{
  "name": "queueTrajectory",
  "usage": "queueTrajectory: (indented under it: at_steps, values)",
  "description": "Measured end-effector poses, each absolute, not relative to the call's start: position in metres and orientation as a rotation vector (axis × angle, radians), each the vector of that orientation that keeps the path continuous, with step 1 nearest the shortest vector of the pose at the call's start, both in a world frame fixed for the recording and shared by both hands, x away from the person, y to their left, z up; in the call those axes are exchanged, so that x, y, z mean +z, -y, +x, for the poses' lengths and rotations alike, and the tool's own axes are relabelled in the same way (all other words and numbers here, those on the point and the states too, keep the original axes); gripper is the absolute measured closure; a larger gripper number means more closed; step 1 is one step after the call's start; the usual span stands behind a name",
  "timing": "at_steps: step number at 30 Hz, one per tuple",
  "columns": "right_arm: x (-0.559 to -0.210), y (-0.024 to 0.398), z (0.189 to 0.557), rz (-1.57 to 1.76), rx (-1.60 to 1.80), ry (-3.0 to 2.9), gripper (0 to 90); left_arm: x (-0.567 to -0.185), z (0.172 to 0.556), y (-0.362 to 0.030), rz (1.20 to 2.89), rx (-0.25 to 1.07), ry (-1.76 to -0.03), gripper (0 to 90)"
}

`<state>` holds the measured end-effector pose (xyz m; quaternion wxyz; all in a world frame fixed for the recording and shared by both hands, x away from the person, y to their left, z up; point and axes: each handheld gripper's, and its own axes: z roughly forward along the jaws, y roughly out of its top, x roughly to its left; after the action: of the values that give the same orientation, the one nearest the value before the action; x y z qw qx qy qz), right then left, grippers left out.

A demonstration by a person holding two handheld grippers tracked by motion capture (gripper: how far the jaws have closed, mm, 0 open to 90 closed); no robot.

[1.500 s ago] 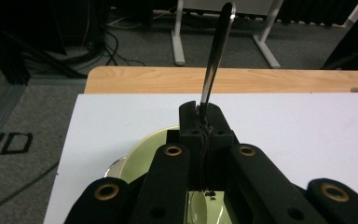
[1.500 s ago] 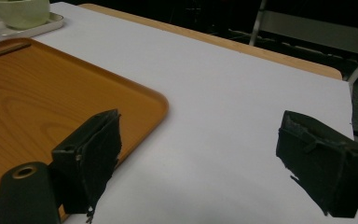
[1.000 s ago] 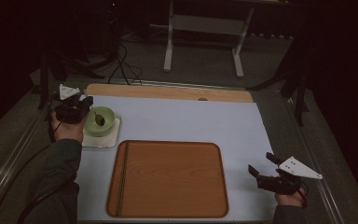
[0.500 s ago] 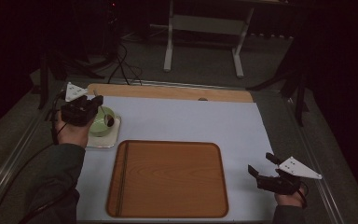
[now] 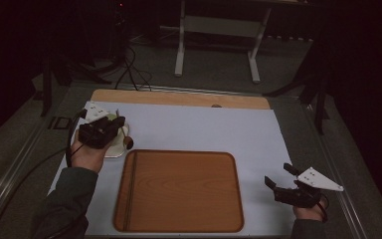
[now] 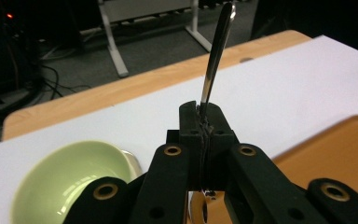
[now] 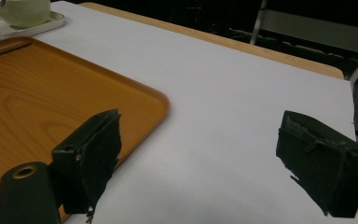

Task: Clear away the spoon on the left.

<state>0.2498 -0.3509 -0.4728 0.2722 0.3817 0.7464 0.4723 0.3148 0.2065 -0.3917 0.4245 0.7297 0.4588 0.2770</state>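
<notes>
Left tool (image 6: 200,122) clamps a slim, shiny metal spoon (image 6: 216,55), handle rising beyond its tips. Glossy pale-green round cup (image 6: 65,179) just beside it. Right tool (image 7: 200,154) gapes wide over matte white counter (image 7: 223,93).

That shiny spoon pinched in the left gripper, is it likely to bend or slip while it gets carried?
The spoon looks like polished metal, so it probably stays stiff rather than bending. Its glossy, narrow handle is clamped near one end by the left gripper, so it may pivot or slide if bumped. It seems light; the slim shut jaws hold it upright.

A dim lab: bare desk frame (image 5: 216,40), loose floor cables (image 5: 129,69).
</notes>
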Motion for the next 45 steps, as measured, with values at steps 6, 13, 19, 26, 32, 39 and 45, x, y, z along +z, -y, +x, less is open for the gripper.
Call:
queueTrajectory:
  at_steps: [6,13,19,26,32,39,45]
  values:
    - [-0.473,0.351,0.25,1.027,1.27,-2.011,13.7,-0.398,0.307,-0.202,1.848,0.647,-1.13,89.2]
    - [-0.473,0.351,0.25,1.028,1.27,-2.012,13.7,-0.406,0.296,-0.195,1.865,0.576,-1.114,89.0]
    - [-0.473,0.351,0.25,1.028,1.269,-2.012,13.6,-0.416,0.286,-0.184,1.92,0.493,-1.08,88.9]
    - [-0.472,0.351,0.25,1.026,1.271,-2.01,13.7,-0.422,0.276,-0.177,1.93,0.427,-1.075,88.7]
    - [-0.472,0.351,0.249,1.026,1.271,-2.011,13.6,-0.426,0.271,-0.178,1.938,0.388,-1.091,88.9]
    - [-0.472,0.351,0.25,1.027,1.27,-2.011,13.7,-0.432,0.27,-0.182,1.926,0.32,-1.131,89.0]
    - [-0.472,0.351,0.25,1.025,1.27,-2.012,13.7,-0.442,0.273,-0.181,1.937,0.267,-1.173,88.7]
